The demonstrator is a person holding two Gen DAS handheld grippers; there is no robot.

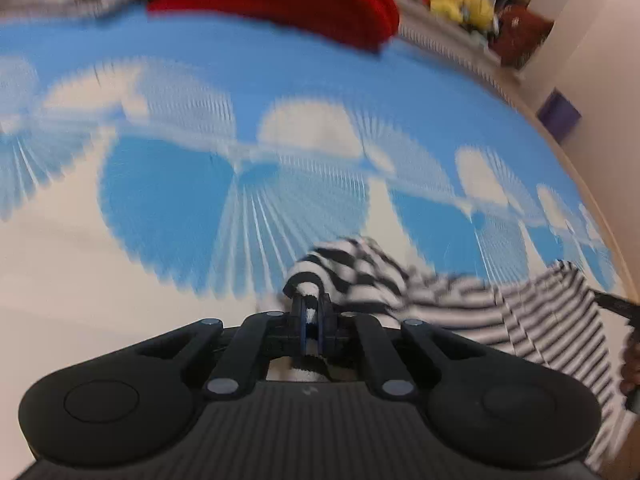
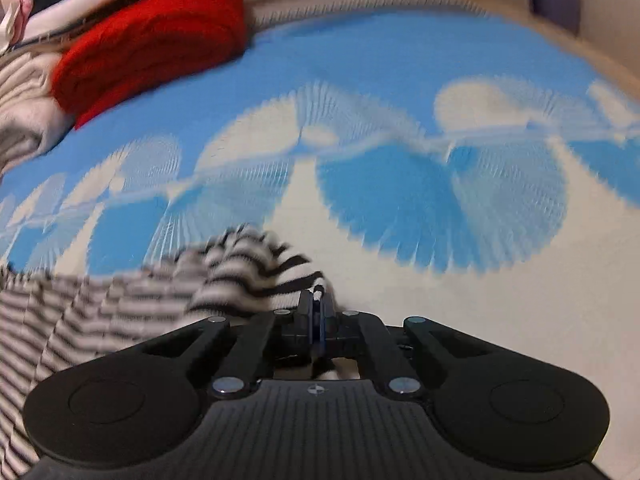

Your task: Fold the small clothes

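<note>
A black-and-white striped garment (image 1: pixel 460 300) hangs stretched between my two grippers above a blue and white patterned cloth (image 1: pixel 168 184). My left gripper (image 1: pixel 310 300) is shut on one bunched end of it. The cloth trails off to the right in the left wrist view. My right gripper (image 2: pixel 317 296) is shut on the other end of the striped garment (image 2: pixel 240 272), which trails off to the left in the right wrist view. Both views are motion-blurred.
A folded red garment (image 2: pixel 152 44) lies on a pile of other clothes (image 2: pixel 24 120) at the far edge of the patterned surface (image 2: pixel 400 80). Yellow plush toys (image 1: pixel 460 0) sit on a ledge behind. A purple object (image 1: pixel 558 114) is by the wall.
</note>
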